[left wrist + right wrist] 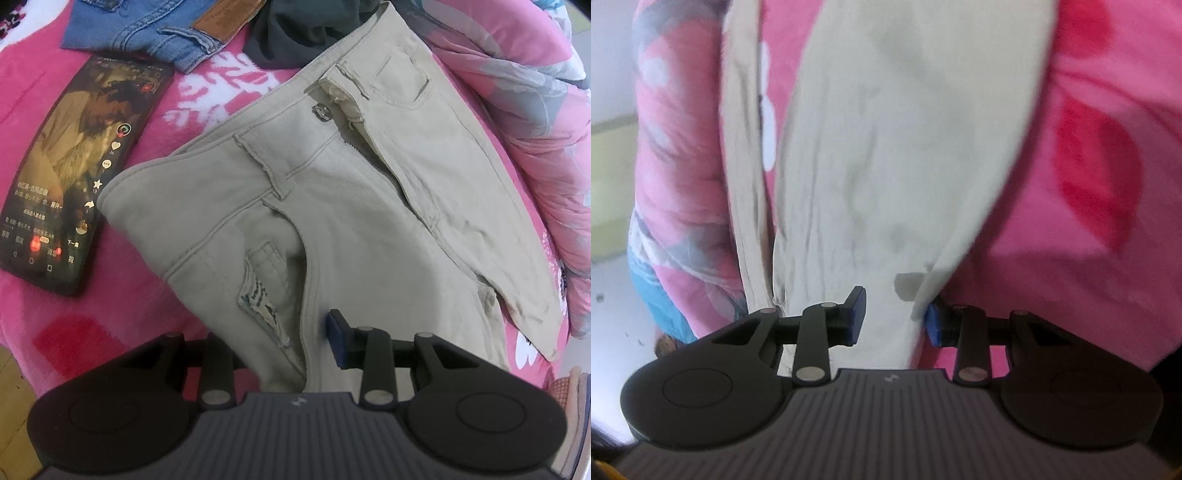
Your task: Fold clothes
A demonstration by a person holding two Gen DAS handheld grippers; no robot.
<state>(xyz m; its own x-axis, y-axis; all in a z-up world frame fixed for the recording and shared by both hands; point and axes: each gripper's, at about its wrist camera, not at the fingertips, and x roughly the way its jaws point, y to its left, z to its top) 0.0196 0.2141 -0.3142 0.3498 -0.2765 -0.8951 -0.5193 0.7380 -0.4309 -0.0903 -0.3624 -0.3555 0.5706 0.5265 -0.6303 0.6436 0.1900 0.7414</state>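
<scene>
Left wrist view: steeply downward, close over beige trousers (332, 192) on pink blanket (55, 92), phone (70, 177) at nine o'clock. Right wrist view: shallower, blurred, along trouser leg (886, 147) toward twelve. Shared: trousers, blanket.

Pink fleece blanket (44, 140) with white and red flower print covers the bed. Rumpled pink floral quilt (535, 129) bunched along its right edge. Pale floor (613, 314) and a yellowish wall strip (609, 177) beyond the quilt. Soft daylight, right wrist view blurred.
</scene>
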